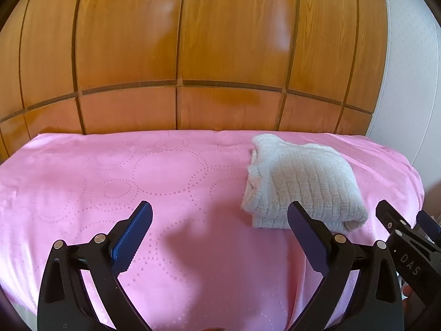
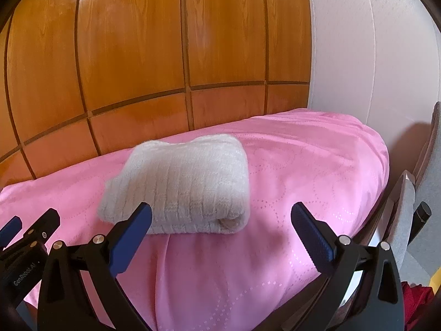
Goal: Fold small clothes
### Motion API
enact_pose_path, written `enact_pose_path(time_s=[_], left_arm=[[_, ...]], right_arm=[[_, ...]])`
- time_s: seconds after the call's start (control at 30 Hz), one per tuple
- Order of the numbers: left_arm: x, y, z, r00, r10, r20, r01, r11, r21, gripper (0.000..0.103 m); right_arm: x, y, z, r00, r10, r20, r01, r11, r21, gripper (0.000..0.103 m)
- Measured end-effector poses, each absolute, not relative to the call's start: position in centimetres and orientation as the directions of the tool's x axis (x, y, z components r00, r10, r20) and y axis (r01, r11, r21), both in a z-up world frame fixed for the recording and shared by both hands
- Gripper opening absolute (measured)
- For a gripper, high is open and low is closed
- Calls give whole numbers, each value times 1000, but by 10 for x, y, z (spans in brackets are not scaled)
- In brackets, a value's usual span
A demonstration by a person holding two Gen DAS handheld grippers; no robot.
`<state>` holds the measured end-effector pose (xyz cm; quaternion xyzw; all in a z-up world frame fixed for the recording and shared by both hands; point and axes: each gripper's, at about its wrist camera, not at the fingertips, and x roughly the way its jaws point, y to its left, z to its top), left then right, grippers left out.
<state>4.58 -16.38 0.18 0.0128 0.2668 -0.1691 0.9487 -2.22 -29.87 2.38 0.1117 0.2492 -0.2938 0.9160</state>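
White ribbed knitwear, a small sweater [image 1: 300, 184], lies folded into a compact bundle on the pink bedspread [image 1: 165, 171]. In the left wrist view it sits to the right of centre, towards the far edge of the bed; in the right wrist view the same bundle [image 2: 182, 182] lies left of centre, its rolled fold facing the camera.

Left gripper [image 1: 220, 215]: jaws spread wide, nothing between them, held above bare bedspread. Its right finger overlaps the near corner of the sweater in the view; contact cannot be confirmed. Blue ridged pads [image 1: 135, 234] line the fingers.

Right gripper [image 2: 220, 215]: jaws likewise spread wide and holding nothing. Its left finger overlaps the near edge of the sweater; whether it touches cannot be told. This gripper also shows at the right edge of the left wrist view, just beside the sweater.

Wooden panelling [image 1: 179, 41] stands behind the bed. White wall [image 2: 358, 55] adjoins it on the right. Bedspread carries a pattern of dotted circles.
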Motion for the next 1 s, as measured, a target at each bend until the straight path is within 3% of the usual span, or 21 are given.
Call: enact_pose_path(time_s=[1.0], left_arm=[[48,-164,-9,786,-300,-541,326,944,-50,99]], right_arm=[[-15,-305,8,694,-435,-574,568,820,66,101]])
